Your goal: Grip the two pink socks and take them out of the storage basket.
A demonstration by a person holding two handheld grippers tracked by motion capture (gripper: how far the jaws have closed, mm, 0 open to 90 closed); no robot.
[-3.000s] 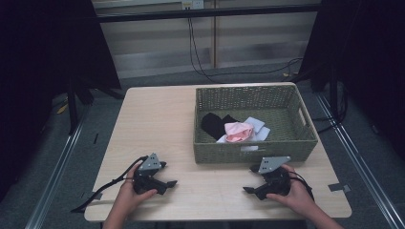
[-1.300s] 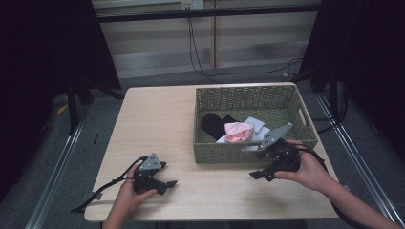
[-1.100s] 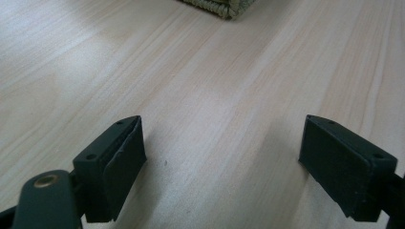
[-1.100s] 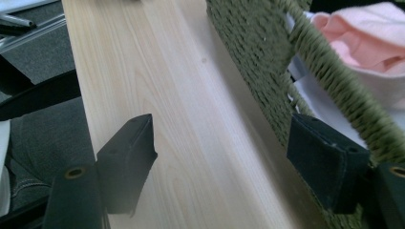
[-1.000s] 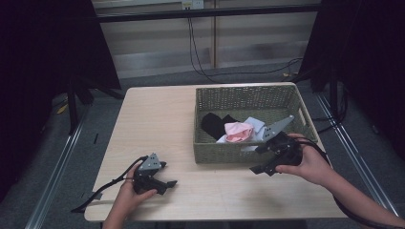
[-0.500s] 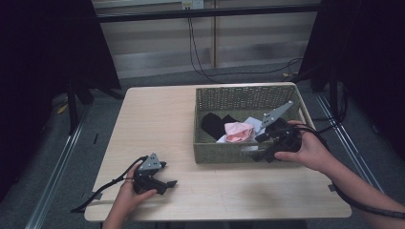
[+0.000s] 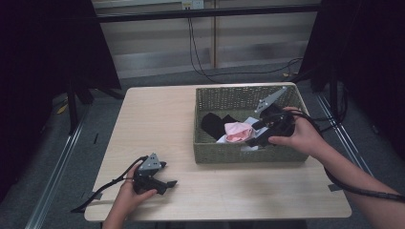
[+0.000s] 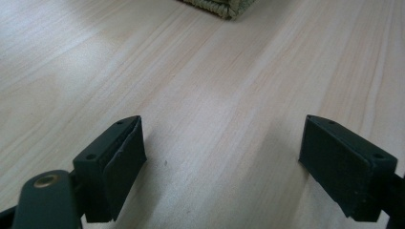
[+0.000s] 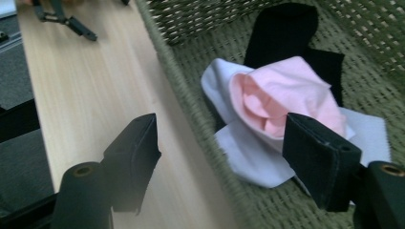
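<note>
A pale wood-grain desk with rounded corners stands on a grey floor, dark curtains hanging at both sides and a light panelled wall behind, where black cables trail down from an outlet. Metal rails run along the floor beside the desk. On the right half of the desk sits a rectangular basket of olive-green woven fibre, its sides ribbed with tight horizontal weave and its floor a coarser mat. Inside it lie soft cloth pieces: a pink one bunched into a rounded fold, a white one spread flat beneath it, and a black one lying behind them toward the basket's left end. The right claw, held in the person's right hand, sits over the basket's near wall with its grey three-cornered plate tipped up; in the right gripper view its two matte black jaws stand wide apart, one over the bare desk outside the basket and the other over the white cloth just beside the pink bundle, gripping nothing. The left claw rests on the desk near the front left corner in the person's left hand, cable trailing off the edge; the left gripper view shows its blocky black jaws spread wide over bare wood, empty, with a corner of the basket far ahead.
</note>
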